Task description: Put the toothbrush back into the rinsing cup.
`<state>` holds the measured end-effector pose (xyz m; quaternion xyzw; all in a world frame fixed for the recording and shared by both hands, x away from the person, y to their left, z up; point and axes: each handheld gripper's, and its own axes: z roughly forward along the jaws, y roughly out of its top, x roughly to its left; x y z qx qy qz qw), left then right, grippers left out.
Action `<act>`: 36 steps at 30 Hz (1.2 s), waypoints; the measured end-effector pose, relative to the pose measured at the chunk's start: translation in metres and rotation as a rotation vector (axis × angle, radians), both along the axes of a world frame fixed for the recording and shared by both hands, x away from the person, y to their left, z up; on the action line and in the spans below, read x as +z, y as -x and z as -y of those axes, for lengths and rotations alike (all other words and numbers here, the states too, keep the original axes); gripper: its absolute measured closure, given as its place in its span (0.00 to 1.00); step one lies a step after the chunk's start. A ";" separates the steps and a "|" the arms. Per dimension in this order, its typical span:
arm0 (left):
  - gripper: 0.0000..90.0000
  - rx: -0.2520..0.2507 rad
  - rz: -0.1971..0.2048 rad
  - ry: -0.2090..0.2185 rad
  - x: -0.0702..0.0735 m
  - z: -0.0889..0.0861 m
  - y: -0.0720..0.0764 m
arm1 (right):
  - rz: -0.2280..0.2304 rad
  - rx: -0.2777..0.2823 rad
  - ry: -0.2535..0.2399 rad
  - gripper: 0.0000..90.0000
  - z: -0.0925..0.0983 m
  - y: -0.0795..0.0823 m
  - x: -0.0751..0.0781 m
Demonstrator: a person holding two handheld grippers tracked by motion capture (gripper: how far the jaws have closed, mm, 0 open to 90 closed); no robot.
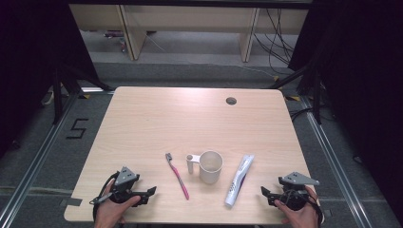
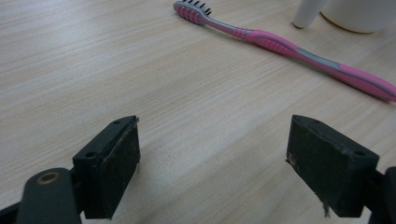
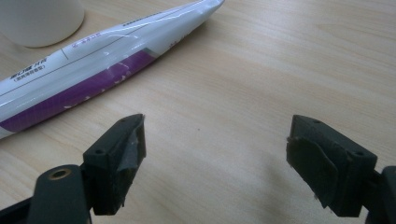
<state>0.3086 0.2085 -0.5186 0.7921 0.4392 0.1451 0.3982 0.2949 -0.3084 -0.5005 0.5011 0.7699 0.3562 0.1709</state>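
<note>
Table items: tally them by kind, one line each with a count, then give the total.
Toothbrush, pink and grey: 1
Mug, white, upright: 1
Toothpaste tube, white and purple: 1
Total: 3
All three lie apart on the table, between the open left gripper and the open right gripper, neither touching anything.

Each bare hand carries a black hand-held gripper. The left hand-held gripper (image 1: 148, 195) has a grey three-cornered plate on top, dotted with small dark screws, and a black cable looping from its rear beside the left hand (image 1: 110, 211). The right hand-held gripper (image 1: 266, 194) wears the same grey plate, with dark cable curling around the right hand (image 1: 299, 214). Up close, the jaws are blocky black pieces with screw holes, faced with worn, frayed dark pads, and a brass-ringed pivot hole sits low on one side.
</note>
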 end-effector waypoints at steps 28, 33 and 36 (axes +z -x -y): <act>0.48 -0.067 -0.020 0.099 0.011 0.032 0.009 | 0.033 0.003 0.013 0.25 0.005 -0.001 0.001; 0.50 -0.071 -0.020 0.116 0.017 0.044 0.007 | 0.032 -0.015 0.004 0.25 0.004 -0.001 -0.001; 0.50 -0.067 -0.022 0.123 0.019 0.048 0.006 | 0.020 -0.022 -0.014 0.25 0.005 0.002 0.000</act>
